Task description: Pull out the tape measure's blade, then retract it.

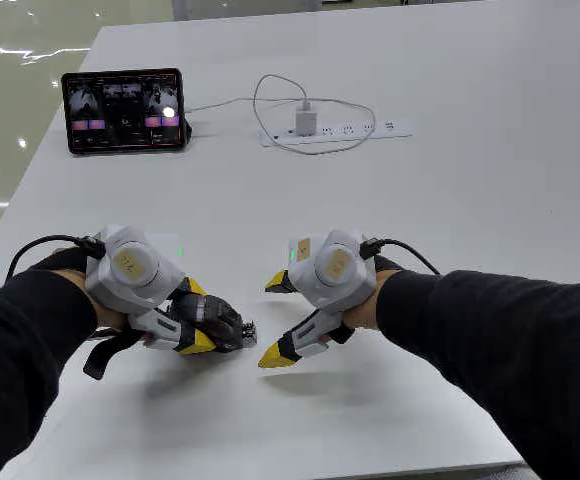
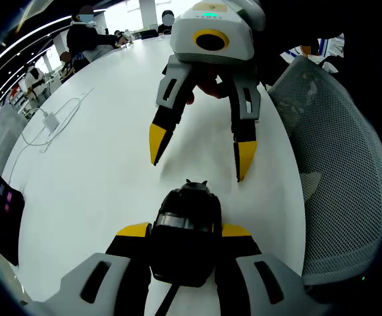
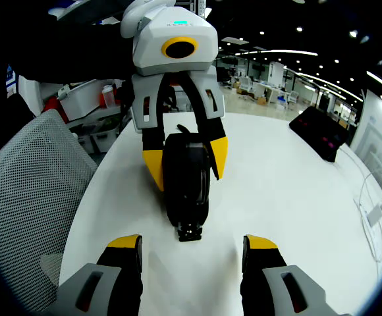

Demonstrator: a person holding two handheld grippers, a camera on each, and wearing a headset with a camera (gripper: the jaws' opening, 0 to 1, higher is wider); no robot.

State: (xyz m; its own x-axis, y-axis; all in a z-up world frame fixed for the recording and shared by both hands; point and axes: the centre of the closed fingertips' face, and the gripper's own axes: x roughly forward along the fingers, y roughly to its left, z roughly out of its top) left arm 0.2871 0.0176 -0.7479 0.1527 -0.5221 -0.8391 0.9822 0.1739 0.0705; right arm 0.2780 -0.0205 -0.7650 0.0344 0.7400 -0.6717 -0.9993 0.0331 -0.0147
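Clamping the black tape measure (image 1: 222, 320) between my left tongs (image 1: 196, 315), I point its blade hook (image 3: 190, 232) at my right tongs (image 1: 273, 320), which stand apart and empty just beyond it. No blade is out, so the pull and the retraction both appear still to do.

White-grey left tool (image 1: 198, 315), right tool (image 1: 272, 320); yellow-tipped jaws; black cables (image 1: 40, 243); black sleeves (image 1: 490, 340).

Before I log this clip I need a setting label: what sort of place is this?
Probably an open-plan office or lab. A white table carries a tablet and a power strip, a mesh chair stands beside it, and more desks sit under ceiling lights behind.
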